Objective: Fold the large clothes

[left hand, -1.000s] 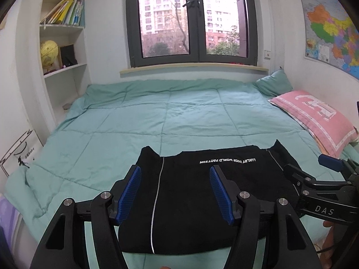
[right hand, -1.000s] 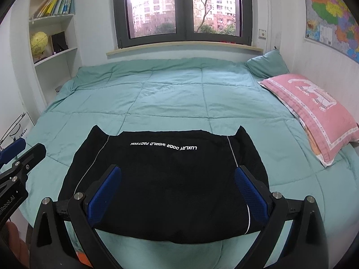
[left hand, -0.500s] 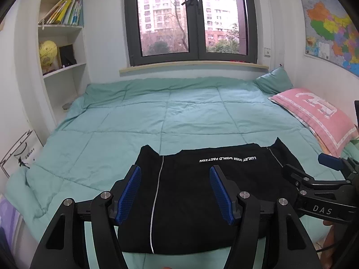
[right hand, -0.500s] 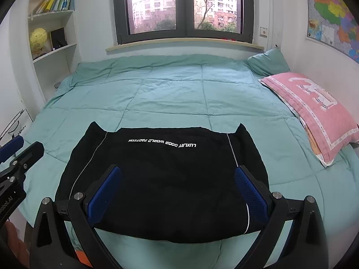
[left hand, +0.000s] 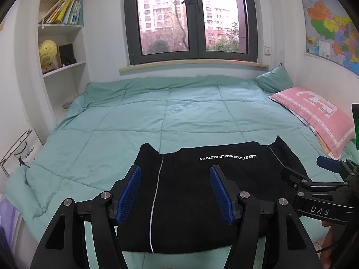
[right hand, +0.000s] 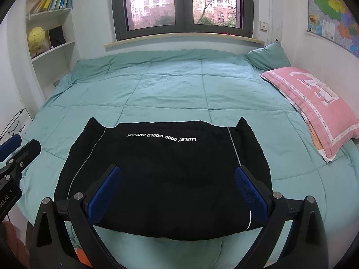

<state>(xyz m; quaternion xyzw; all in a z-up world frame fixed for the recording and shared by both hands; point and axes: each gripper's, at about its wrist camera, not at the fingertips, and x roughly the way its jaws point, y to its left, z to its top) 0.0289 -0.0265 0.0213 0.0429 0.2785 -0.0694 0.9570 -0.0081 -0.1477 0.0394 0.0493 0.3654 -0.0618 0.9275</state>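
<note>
Black fabric is lying folded into a compact rectangle near the front edge of the bed [right hand: 170, 83], and this garment [right hand: 166, 170] is showing white lettering and two pale piping lines. Both grippers are hovering just above its near edge, holding nothing: the left gripper [left hand: 176, 194] is standing with its fingers [left hand: 130, 192] spread apart and clear of the cloth, and the right gripper [right hand: 177, 192] is gaping wider still. The fold is looking nearly finished, so the main risk is probably undoing it. A finger dipping low could be snagging only the top layer and dragging it open. The garment is also sitting close to the rounded mattress edge, where a pull toward the person could be sliding it off. The soft quilt may be bunching underneath, skewing any further crease.
</note>
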